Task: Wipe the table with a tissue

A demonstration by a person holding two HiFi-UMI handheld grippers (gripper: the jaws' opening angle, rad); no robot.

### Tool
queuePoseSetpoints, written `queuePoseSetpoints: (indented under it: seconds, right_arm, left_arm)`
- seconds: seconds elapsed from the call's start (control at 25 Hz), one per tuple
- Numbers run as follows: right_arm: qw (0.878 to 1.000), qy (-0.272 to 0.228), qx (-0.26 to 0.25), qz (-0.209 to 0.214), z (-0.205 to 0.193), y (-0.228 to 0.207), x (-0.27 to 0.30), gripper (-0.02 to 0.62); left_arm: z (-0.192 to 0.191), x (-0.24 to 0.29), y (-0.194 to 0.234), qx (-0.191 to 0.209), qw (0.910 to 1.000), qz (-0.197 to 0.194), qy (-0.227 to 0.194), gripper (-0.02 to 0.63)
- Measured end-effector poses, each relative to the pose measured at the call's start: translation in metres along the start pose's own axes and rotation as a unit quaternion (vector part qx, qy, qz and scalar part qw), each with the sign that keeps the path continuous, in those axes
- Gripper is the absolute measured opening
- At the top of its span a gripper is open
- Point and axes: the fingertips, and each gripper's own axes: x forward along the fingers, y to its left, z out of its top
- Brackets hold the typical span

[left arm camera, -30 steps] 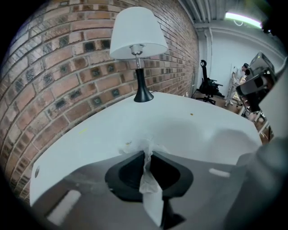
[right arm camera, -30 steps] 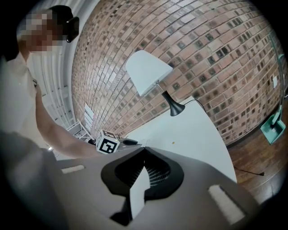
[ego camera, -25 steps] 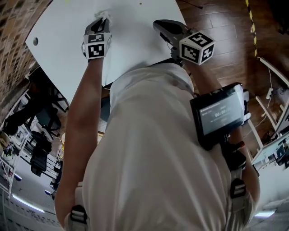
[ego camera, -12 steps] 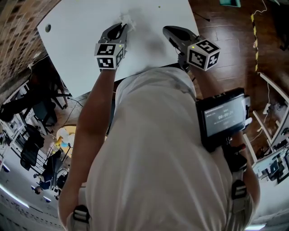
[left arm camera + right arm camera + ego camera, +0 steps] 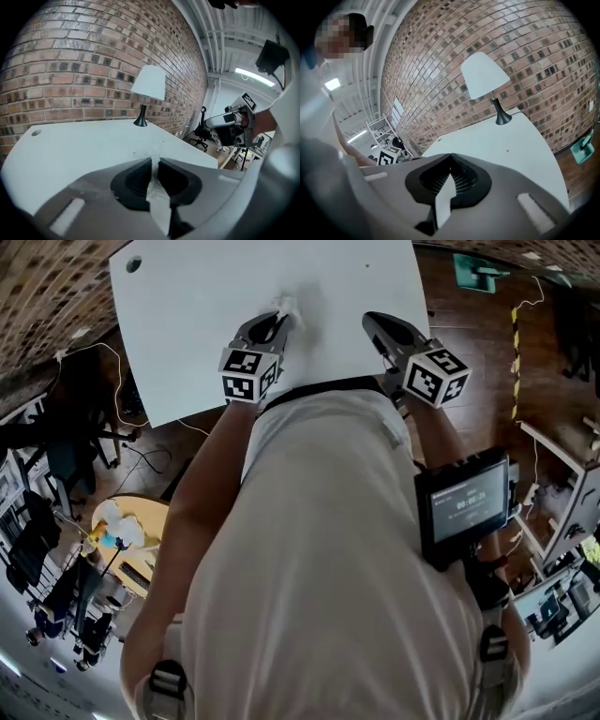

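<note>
Brick wall [image 5: 93,56], wooden floor [image 5: 473,334], lamp [image 5: 149,83]

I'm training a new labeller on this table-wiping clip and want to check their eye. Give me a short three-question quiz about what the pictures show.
1. True or false: the left gripper holds a tissue between its fingers.
2. What stands on the table by the brick wall? A: a lamp. B: a bottle. C: a box.
3. Fill in: the right gripper has its fingers ___ (together or apart).
Key: 1 true; 2 A; 3 together.
</note>
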Motion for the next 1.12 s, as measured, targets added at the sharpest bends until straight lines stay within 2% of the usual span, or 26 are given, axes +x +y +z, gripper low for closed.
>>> queuePoseSetpoints:
  seconds: [0.32,0.64,0.84,0.96,1.12]
  right_arm:
    - [0.999,-0.012,-0.015,-0.027,-0.011,0.019,-0.022,0.008]
    - [0.999,-0.03,-0.019,-0.028,0.004,0.005,-0.024,0.008]
    - [0.999,-0.029,0.012,-0.032,0.003,-0.028,-0.043,0.008]
    - [0.999,-0.018,0.012,-0.035,0.015,-0.054,-0.06,0.008]
    - [0.999,-0.015,0.01,-0.029,0.036,-0.084,-0.065,0.008]
  left_arm:
    - [-0.016,-0.015,0.002,-0.01,0.9999,0.004,-0.009,0.046]
    - [-0.005,-0.008,0.025,0.004,0.9996,0.029,-0.006,0.048]
    - [-0.01,0.008,0.032,-0.011,0.9983,0.056,0.01,0.048]
    - [-0.008,0.021,0.035,-0.024,0.9966,0.077,0.019,0.048]
    - [-0.001,0.044,0.046,-0.022,0.9938,0.102,0.038,0.048]
